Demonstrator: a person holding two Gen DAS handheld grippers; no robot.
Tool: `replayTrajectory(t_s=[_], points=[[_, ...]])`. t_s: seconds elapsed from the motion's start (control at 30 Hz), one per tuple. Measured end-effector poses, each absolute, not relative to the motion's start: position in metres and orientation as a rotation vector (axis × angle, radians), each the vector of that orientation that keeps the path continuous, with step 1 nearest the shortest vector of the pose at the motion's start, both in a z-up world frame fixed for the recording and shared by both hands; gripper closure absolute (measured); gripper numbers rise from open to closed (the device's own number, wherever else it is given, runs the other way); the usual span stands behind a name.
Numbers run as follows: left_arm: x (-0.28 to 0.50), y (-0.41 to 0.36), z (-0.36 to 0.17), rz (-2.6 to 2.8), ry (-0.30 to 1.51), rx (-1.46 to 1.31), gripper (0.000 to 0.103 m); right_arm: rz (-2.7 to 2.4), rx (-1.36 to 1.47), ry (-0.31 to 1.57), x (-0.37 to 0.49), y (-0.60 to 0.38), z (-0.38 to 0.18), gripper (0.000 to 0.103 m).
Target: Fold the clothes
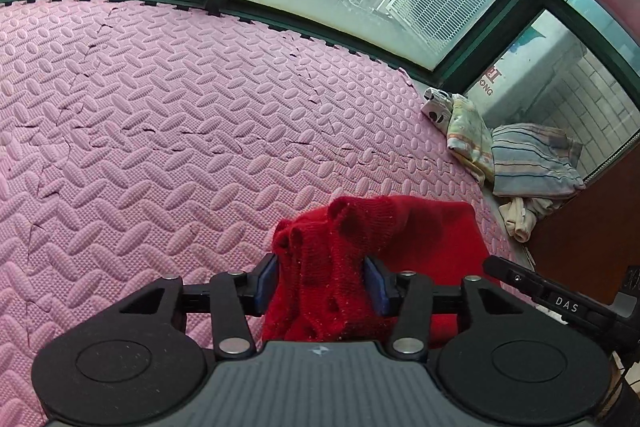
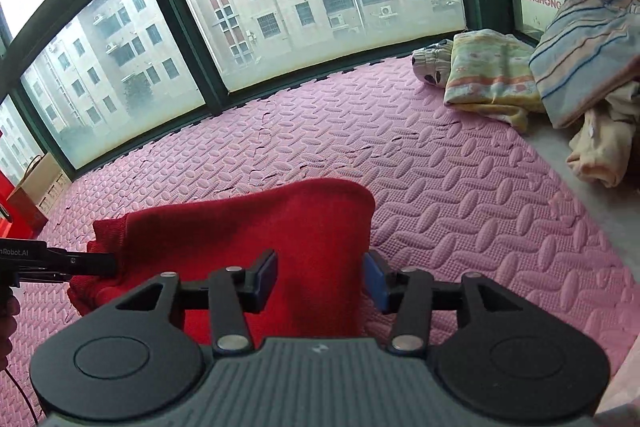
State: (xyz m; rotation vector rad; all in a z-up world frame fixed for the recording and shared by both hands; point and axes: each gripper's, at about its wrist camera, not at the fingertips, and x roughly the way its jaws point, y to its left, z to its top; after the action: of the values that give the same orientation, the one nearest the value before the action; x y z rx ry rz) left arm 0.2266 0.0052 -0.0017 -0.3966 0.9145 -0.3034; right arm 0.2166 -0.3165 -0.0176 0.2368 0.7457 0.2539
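My left gripper [image 1: 320,281] pinches bunched red sweater [image 1: 424,227]; my right gripper [image 2: 320,281] clamps its edge. I'd pull both apart evenly before laying it on the mat [image 1: 160,115].

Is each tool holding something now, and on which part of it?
Both grip the red knitted garment. The left tool pinches a bunched, folded edge of it. The right tool has flat cloth near its right edge between its fingers; whether it clamps is unclear.

A pink foam mat [image 2: 460,187] carries a red knit garment [image 2: 260,227] and folded clothes [image 2: 492,75] at its far corner.
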Motion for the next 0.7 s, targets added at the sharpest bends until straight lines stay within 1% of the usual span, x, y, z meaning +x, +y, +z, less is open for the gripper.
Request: replayTrajectory(t_s=[0.17,0.23,0.27,0.3,0.37,0.43,0.5,0.6,0.7], points=[[0.223,0.007,0.033,-0.313,0.786,-0.389,0.054,0.229,0.238,0.715,0.237,-0.317,-0.009,0.055],[0.221,-0.002,0.044,-0.367,0.752,-0.394,0.063,0.218,0.251,0.725,0.247,-0.316,-0.014,0.057],[0.222,-0.009,0.046,-0.408,0.745,-0.393,0.065,0.211,0.258,0.731,0.251,-0.315,-0.017,0.057],[0.222,-0.017,0.048,-0.448,0.740,-0.390,0.068,0.205,0.265,0.738,0.254,-0.314,-0.021,0.059],[0.228,-0.031,0.042,-0.512,0.766,-0.387,0.071,0.206,0.277,0.752,0.261,-0.311,-0.027,0.061],[0.237,-0.039,0.029,-0.524,0.806,-0.382,0.076,0.200,0.271,0.755,0.266,-0.306,-0.031,0.061],[0.245,-0.044,0.015,-0.513,0.844,-0.377,0.079,0.196,0.259,0.758,0.271,-0.301,-0.034,0.061],[0.253,-0.034,0.000,-0.478,0.872,-0.400,0.081,0.196,0.239,0.767,0.278,-0.294,-0.039,0.061],[0.257,-0.021,-0.014,-0.458,0.894,-0.425,0.085,0.191,0.223,0.777,0.284,-0.285,-0.046,0.061]])
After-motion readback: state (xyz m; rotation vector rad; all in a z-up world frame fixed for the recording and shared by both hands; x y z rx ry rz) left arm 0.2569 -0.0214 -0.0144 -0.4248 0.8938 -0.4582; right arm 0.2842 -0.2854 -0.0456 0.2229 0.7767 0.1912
